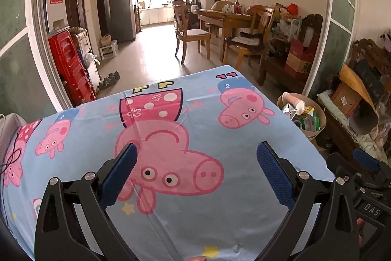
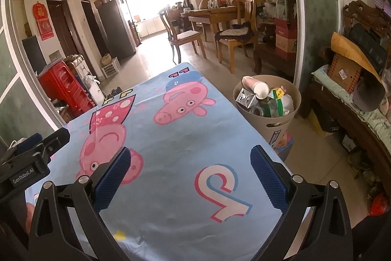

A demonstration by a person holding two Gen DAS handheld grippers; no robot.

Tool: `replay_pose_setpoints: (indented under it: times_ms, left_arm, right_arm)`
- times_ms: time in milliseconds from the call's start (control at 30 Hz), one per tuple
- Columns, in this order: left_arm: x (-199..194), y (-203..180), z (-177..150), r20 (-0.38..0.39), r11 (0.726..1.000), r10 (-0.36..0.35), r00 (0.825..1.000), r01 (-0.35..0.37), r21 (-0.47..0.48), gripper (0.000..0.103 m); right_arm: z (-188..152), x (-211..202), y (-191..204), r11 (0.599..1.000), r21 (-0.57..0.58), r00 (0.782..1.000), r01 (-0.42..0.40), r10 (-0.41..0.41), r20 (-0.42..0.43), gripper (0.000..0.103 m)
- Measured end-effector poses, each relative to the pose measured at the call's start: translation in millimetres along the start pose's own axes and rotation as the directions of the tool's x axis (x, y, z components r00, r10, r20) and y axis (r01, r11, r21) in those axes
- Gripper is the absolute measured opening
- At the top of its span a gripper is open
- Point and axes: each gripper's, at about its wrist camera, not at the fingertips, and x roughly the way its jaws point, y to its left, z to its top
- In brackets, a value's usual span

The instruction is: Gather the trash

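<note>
A beige trash bin [image 2: 276,122] stands on the floor at the table's right edge; it also shows in the left wrist view [image 1: 322,114]. It holds a pink paper cup [image 2: 256,88], a silver carton [image 2: 245,98], green cartons and plastic. My left gripper [image 1: 196,154] is open and empty above the blue cartoon-pig tablecloth [image 1: 171,224]. My right gripper [image 2: 190,159] is open and empty above the same cloth [image 2: 171,212], left of the bin. No loose trash shows on the cloth.
Wooden chairs [image 2: 182,37] and a dining table [image 2: 210,14] stand beyond. Red stacked stools [image 1: 72,65] are at the left. A cluttered bench with boxes [image 2: 347,72] lines the right wall. My right gripper's body shows at the left view's right edge [image 1: 364,177].
</note>
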Motion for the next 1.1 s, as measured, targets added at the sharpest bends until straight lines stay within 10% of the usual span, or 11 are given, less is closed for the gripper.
replay_pose_setpoints:
  times_ms: [1100]
  left_arm:
    - [24, 1, -17, -0.062, 0.999, -0.03, 0.998, 0.032, 0.023, 0.097]
  right_arm:
    - [-14, 1, 7, 1.0, 0.002, 1.0, -0.011, 0.011, 0.001, 0.094]
